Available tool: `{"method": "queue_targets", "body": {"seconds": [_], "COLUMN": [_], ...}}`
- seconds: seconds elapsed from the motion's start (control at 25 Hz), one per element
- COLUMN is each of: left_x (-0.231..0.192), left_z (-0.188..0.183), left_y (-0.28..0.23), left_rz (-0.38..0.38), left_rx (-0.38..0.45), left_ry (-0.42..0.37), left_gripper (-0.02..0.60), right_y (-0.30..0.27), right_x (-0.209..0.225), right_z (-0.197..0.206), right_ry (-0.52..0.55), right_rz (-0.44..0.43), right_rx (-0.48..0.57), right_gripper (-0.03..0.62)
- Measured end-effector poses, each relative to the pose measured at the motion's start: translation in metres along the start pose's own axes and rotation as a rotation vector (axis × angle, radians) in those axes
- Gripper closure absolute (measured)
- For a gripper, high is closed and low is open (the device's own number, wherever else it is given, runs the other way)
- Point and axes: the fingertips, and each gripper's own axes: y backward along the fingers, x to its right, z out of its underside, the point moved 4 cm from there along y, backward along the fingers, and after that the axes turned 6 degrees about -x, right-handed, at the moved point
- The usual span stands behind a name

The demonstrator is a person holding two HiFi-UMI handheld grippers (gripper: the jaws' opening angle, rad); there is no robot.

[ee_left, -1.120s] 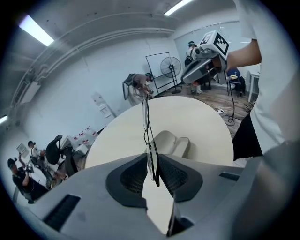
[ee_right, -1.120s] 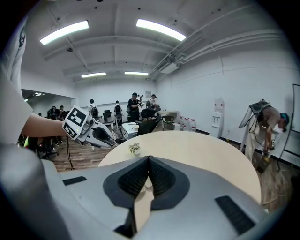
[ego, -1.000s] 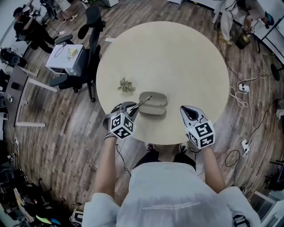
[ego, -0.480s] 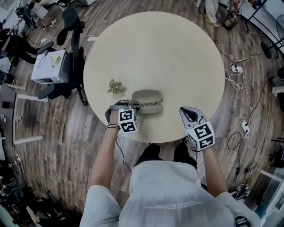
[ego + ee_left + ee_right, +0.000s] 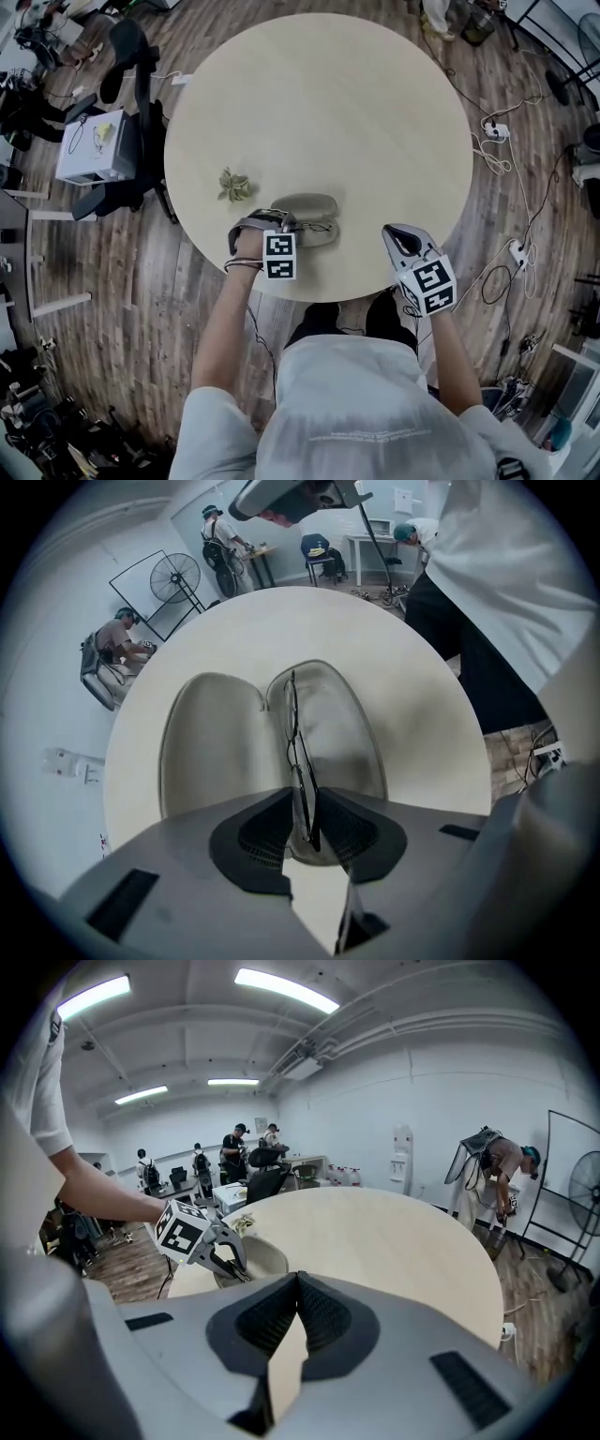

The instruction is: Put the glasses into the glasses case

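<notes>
An open grey glasses case (image 5: 311, 214) lies near the front edge of the round table (image 5: 375, 122). My left gripper (image 5: 292, 225) is shut on thin dark-framed glasses (image 5: 298, 761), which reach from the jaws over the case's right half (image 5: 330, 726). The case's left half (image 5: 211, 742) holds nothing. My right gripper (image 5: 401, 240) hovers at the table's front right edge, shut with nothing between its jaws. From the right gripper view, the left gripper (image 5: 231, 1262) sits at the case (image 5: 262, 1258).
A small greenish clump (image 5: 232, 184) lies on the table left of the case. An office chair (image 5: 131, 75) and a white box (image 5: 92, 145) stand on the wooden floor to the left. Cables and a power strip (image 5: 495, 131) lie on the right.
My left gripper has carried the glasses down and toward the case, so they now lie over its open half. The right gripper has stayed where it was.
</notes>
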Motion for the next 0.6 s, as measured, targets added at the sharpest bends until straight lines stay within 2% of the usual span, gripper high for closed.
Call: {"method": "queue_targets", "body": {"seconds": [0.08, 0.24, 0.4, 0.52, 0.6], "left_x": [0.001, 0.001, 0.005, 0.006, 0.002], "left_z": [0.001, 0.005, 0.007, 0.01, 0.013], "left_y": [0.002, 0.013, 0.022, 0.03, 0.04], "left_rz": [-0.001, 0.022, 0.066, 0.089, 0.079], "left_rx": [0.01, 0.035, 0.06, 0.097, 0.146], "left_ry": [0.025, 0.091, 0.14, 0.226, 0.325], "left_gripper": [0.486, 0.414, 0.413, 0.414, 0.416], "right_y": [-0.002, -0.007, -0.011, -0.011, -0.011], "right_x": [0.003, 0.006, 0.005, 0.007, 0.011], "right_z": [-0.001, -0.007, -0.01, -0.013, -0.016], "right_ry": [0.003, 0.021, 0.039, 0.047, 0.051], "right_rz": [-0.006, -0.034, -0.06, -0.076, -0.076], "right_rx": [0.0, 0.005, 0.008, 0.014, 0.021], "right_gripper": [0.592, 0.592, 0.592, 0.592, 0.592]}}
